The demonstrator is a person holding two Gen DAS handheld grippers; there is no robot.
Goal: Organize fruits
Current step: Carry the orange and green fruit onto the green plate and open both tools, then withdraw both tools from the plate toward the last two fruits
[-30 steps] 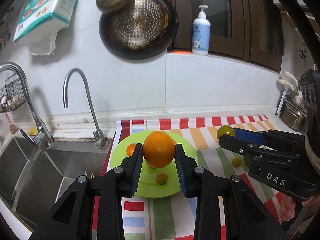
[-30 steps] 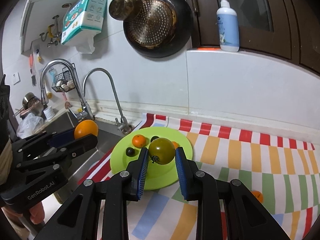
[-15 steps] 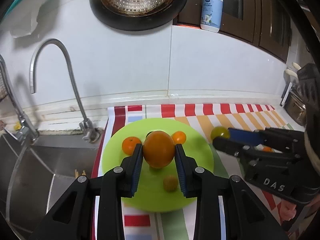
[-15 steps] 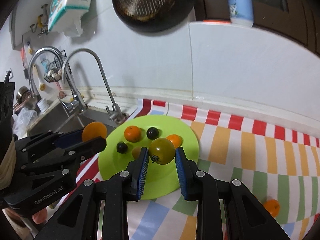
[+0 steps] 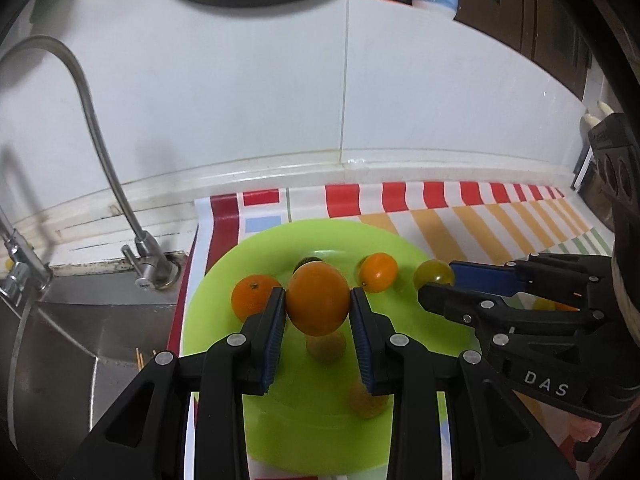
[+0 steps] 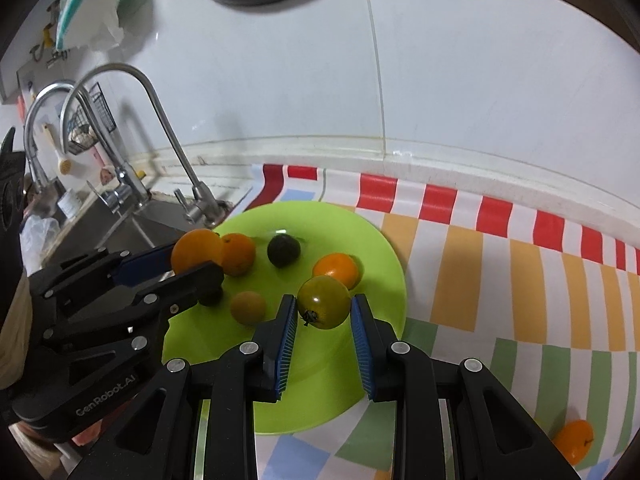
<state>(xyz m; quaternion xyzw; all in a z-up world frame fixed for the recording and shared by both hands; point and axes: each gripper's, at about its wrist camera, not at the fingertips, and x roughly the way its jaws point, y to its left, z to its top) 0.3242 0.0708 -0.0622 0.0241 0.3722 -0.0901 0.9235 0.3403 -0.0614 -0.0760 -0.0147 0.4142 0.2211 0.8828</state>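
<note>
- The left gripper (image 5: 318, 308) has its fingers (image 5: 276, 320) pinching an orange fruit (image 5: 318, 302), held above the lime-green plate (image 5: 320, 432)
- The right gripper (image 6: 323, 312) has its fingers (image 6: 362, 332) pinching a greenish tomato (image 6: 323, 307), stem end turned to the near left, over the right part of the plate
- On the plate lie a small orange (image 6: 238, 254) at the far left, a dark round fruit (image 6: 283, 251) at the far middle, another small orange (image 6: 336, 270) just behind the tomato, and a tan round fruit (image 6: 248, 307) near the middle
- One more orange fruit (image 6: 574, 440) lies well apart on the striped cloth (image 6: 500, 264), at the near right
- The cloth covers the worktop; a sink (image 5: 72, 332) with a curved tap (image 6: 160, 120) sits left of the plate
- A white tiled wall (image 5: 420, 92) stands behind
</note>
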